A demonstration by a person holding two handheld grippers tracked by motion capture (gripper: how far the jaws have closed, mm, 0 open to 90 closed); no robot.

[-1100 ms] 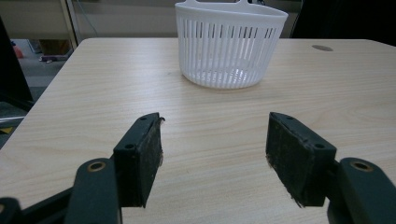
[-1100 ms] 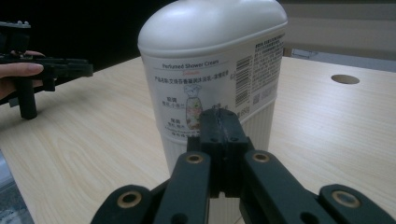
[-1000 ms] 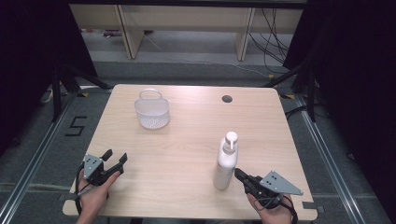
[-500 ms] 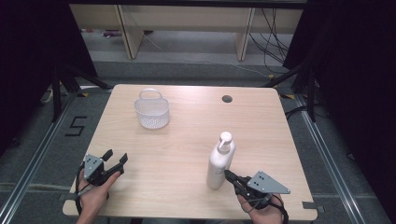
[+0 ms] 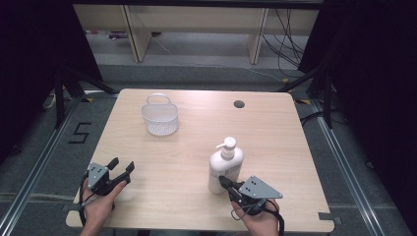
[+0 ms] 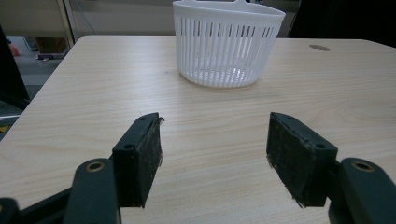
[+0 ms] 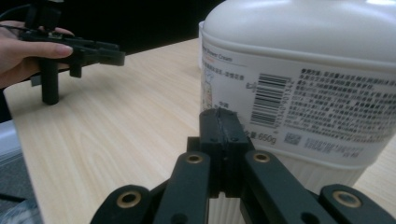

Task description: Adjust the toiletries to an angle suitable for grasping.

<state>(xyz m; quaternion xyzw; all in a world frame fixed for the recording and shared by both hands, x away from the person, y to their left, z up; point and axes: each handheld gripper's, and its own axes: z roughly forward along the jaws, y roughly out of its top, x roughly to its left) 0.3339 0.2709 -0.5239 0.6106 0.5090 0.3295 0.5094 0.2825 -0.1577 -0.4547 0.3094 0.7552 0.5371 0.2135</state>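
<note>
I have the right gripper (image 5: 225, 182) at the near right of the worktop (image 5: 295, 147), its jaws pressed together with nothing between them. In the right gripper view the two black pads meet flat against each other, and their tips sit right at the lower part of the pump lotion bottle (image 5: 225, 166); whether they actually touch its wall I cannot tell. The bottle stands upright on the worktop, cream-white, pump head on top, its printed label with a barcode (image 7: 271, 98) facing my right gripper. From the high view it stands just beyond the gripper tips, in the near right half of the worktop.

My left gripper (image 5: 122, 169) is at the near left corner, held in the left hand (image 5: 98, 206), jaws spread wide apart and empty. In the left gripper view the two pads frame bare wood, and straight beyond them stands a white slotted plastic basket (image 6: 226, 42) with a handle, upright and well apart from the gripper. In the high view that basket sits toward the far left of the worktop, well apart from the bottle. A small round cable hole (image 5: 239, 104) lies in the far part of the worktop.
</note>
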